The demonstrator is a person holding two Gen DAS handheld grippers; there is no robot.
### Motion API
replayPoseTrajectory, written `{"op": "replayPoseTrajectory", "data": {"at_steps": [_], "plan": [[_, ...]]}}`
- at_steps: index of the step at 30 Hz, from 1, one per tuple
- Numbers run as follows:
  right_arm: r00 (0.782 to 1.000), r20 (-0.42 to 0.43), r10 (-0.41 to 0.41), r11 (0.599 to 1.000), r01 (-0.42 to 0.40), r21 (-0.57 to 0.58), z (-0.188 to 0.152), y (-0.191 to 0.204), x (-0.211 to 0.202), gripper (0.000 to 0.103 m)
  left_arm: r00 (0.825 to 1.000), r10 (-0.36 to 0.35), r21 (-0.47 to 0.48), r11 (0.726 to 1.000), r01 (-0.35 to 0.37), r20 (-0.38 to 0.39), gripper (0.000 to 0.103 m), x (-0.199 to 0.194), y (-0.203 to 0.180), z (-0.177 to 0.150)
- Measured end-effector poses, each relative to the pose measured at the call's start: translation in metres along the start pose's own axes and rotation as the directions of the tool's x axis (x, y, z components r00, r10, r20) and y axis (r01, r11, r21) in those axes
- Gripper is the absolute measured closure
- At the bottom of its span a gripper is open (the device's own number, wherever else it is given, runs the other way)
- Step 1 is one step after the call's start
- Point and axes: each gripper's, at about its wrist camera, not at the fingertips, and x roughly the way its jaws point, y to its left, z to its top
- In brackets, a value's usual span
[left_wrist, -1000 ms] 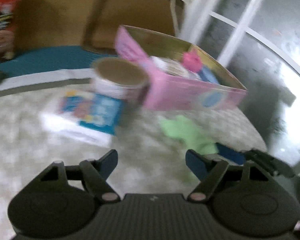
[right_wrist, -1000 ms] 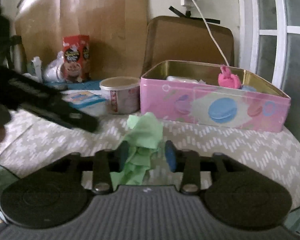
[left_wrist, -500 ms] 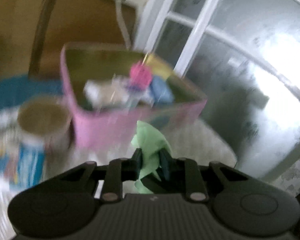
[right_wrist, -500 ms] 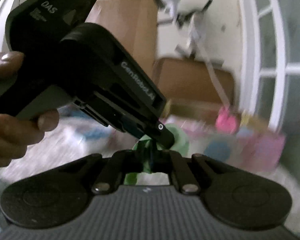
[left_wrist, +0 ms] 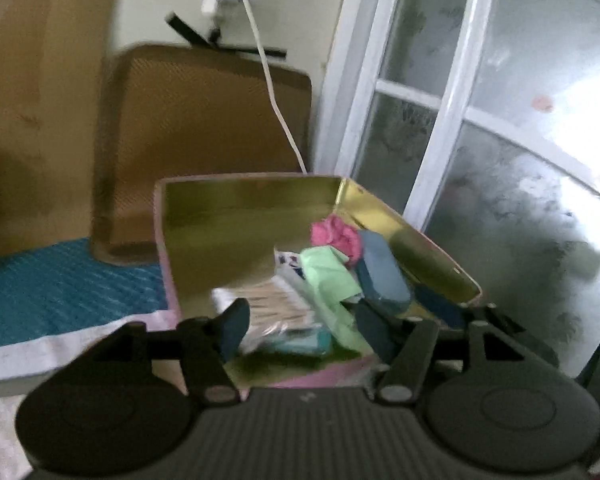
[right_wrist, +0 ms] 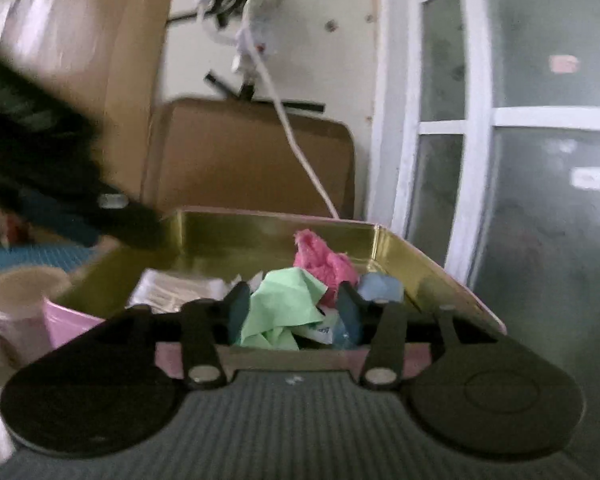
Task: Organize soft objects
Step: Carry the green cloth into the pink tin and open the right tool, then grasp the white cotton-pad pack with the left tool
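Both grippers have carried the green cloth up from the patterned tablecloth and over the tin since a second ago, and now it lies inside.

On my left gripper (left_wrist: 300, 330) the jaws are opening; the fingers (left_wrist: 232, 330) stand apart and press on nothing, with the tin's contents showing in the gap. On my right gripper (right_wrist: 294, 314) the jaws are opening too. The green cloth (right_wrist: 282, 308) sits crumpled between its blue pads, but I see a gap on the right side and no squeeze, so I read it as let go.

Just past the fingertips is the pink tin (right_wrist: 76, 324), gold inside, its near wall close under both cameras. The green cloth lies near the middle of it, on top of a clear packet of pale sticks (left_wrist: 268, 300). A pink cloth (right_wrist: 324, 264) sits just beyond it, and a blue-grey pad (left_wrist: 380, 272) to the right leans on the tin's right wall.

Left of the tin, in the right wrist view, stands a round tub (right_wrist: 20, 300). Farther back a brown board (left_wrist: 204, 120) leans on the wall, with a white cable (left_wrist: 276, 108) hanging over it. A white-framed window (left_wrist: 452, 112) fills the far right.
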Motion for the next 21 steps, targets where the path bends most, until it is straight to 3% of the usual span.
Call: {"op": "replayPoseTrajectory", "data": {"at_steps": [3, 7, 9, 12, 14, 16, 18, 21], "plan": [[0.998, 0.068, 0.011, 0.999, -0.013, 0.039, -0.005, -0.001, -0.031, 0.048, 0.998, 0.008, 0.007, 1.000, -0.008, 0.069, 0.035, -0.036, 0.013, -0.018], [0.981, 0.049, 0.189, 0.975, -0.194, 0.113, -0.014, 0.008, -0.052, 0.048, 0.990, 0.033, -0.097, 0.995, -0.020, 0.137, 0.034, -0.091, 0.055, -0.043], [0.949, 0.005, 0.314, 0.943, -0.313, 0.113, -0.017, 0.025, -0.057, 0.048, 0.984, 0.096, -0.154, 0.985, -0.073, 0.148, 0.034, -0.108, 0.081, -0.054], [0.877, -0.073, 0.475, 0.877, -0.466, 0.115, -0.012, 0.054, -0.051, 0.048, 0.970, 0.216, -0.238, 0.953, -0.185, 0.110, 0.034, -0.126, 0.122, -0.074], [0.828, -0.122, 0.548, 0.836, -0.537, 0.115, -0.010, 0.074, -0.044, 0.046, 0.972, 0.221, -0.322, 0.928, -0.186, 0.076, 0.034, -0.134, 0.147, -0.084], [0.810, -0.163, 0.563, 0.826, -0.555, 0.096, -0.011, 0.095, -0.038, 0.046, 0.980, 0.190, -0.376, 0.914, -0.154, 0.062, 0.034, -0.134, 0.164, -0.093], [0.802, -0.208, 0.560, 0.827, -0.557, 0.078, -0.014, 0.111, -0.032, 0.046, 0.980, 0.191, -0.377, 0.912, -0.159, 0.049, 0.034, -0.124, 0.170, -0.096], [0.772, -0.275, 0.573, 0.814, -0.576, 0.079, -0.017, 0.130, -0.021, 0.046, 0.984, 0.178, -0.389, 0.907, -0.158, 0.016, 0.035, -0.109, 0.183, -0.103]]}}
